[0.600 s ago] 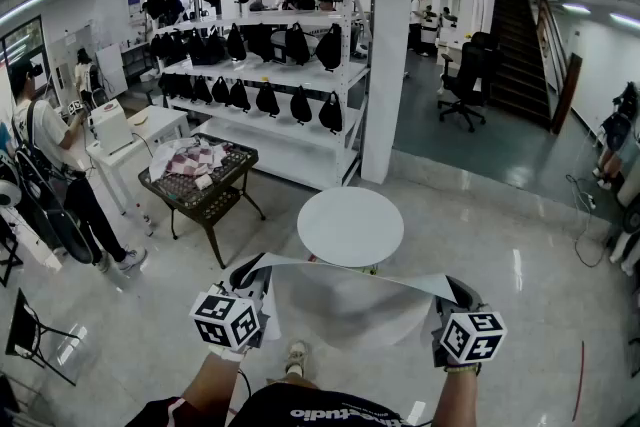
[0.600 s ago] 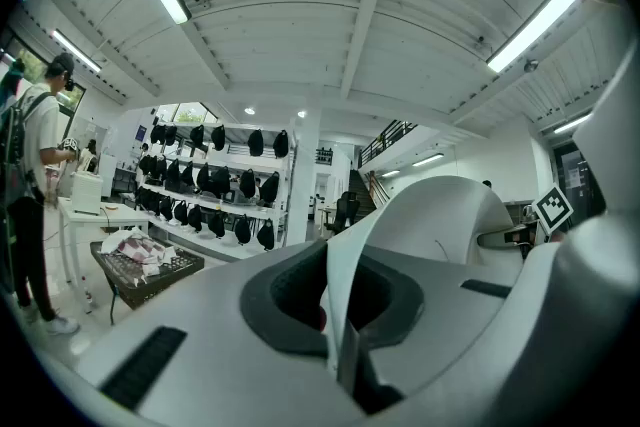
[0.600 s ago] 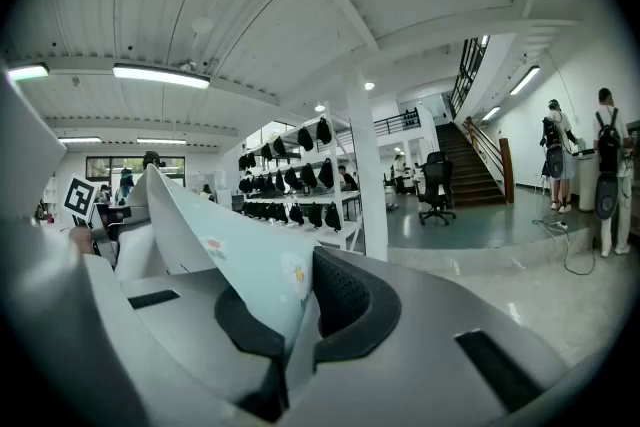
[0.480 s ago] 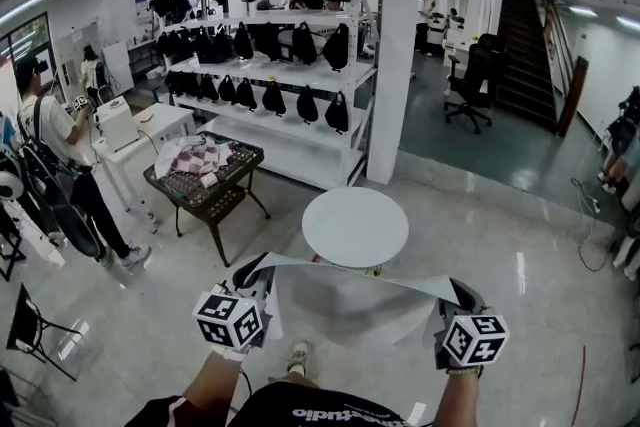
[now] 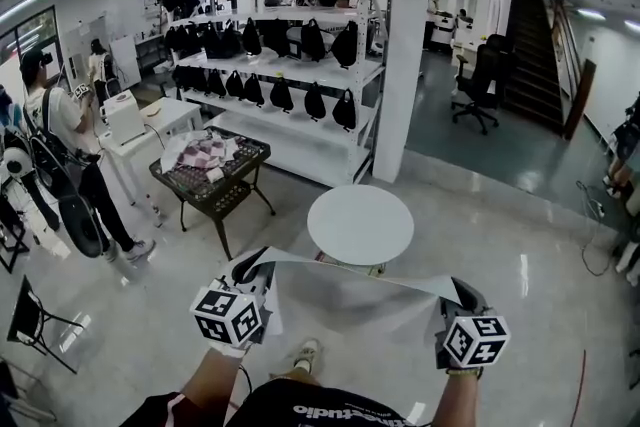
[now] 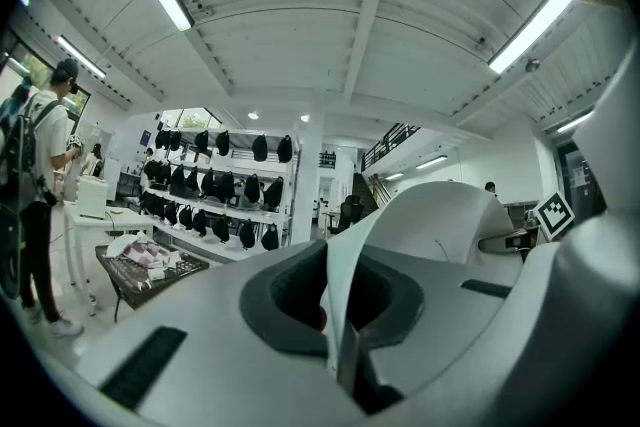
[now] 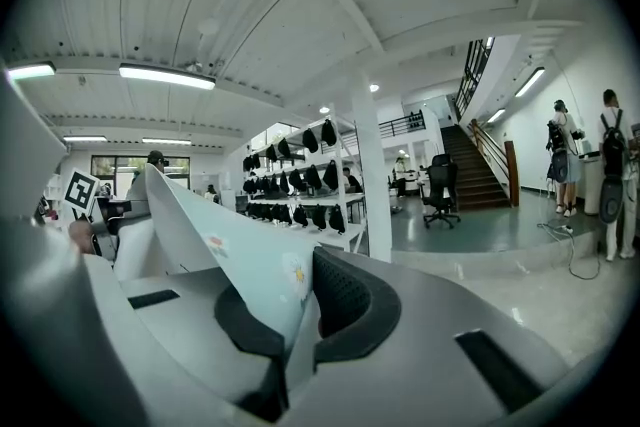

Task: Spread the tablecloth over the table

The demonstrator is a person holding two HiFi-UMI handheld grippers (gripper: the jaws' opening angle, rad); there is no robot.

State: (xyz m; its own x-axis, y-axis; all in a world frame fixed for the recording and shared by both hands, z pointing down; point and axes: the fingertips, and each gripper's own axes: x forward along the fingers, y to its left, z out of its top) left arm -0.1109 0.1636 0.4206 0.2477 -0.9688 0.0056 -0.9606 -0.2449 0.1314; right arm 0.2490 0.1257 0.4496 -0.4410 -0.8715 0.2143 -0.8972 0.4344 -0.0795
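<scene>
The tablecloth (image 5: 350, 300) hung in the air in front of me, stretched by its top edge from one gripper to the other and sagging below that edge. None of it lay on the table.

The left gripper (image 5: 250, 269), at my 11 o'clock, had its jaws fully together on a corner of the cloth. In the left gripper view the white fabric (image 6: 430, 215) rose out from between the pads (image 6: 300, 300) and folded away towards 2 o'clock. The right gripper (image 5: 460, 293), at my 1 o'clock, was also clamped on the cloth. In the right gripper view the fabric (image 7: 215, 245), printed with small flowers, ran up from between its jaws towards 10 o'clock.

The round white table (image 5: 360, 223) stood at 12 o'clock just past the cloth's top edge, with its top bare. A low black table (image 5: 212, 180) carrying patterned cloths stood at 10 o'clock, well apart from it. Behind that was a white rack (image 5: 290, 65) of black bags at 11 o'clock, beside a white pillar (image 5: 405, 45) at 12. A person (image 5: 60, 130) stood at 9 o'clock, and an office chair (image 5: 487, 75) sat at 1 o'clock. Nothing stood between the cloth and the round table.
</scene>
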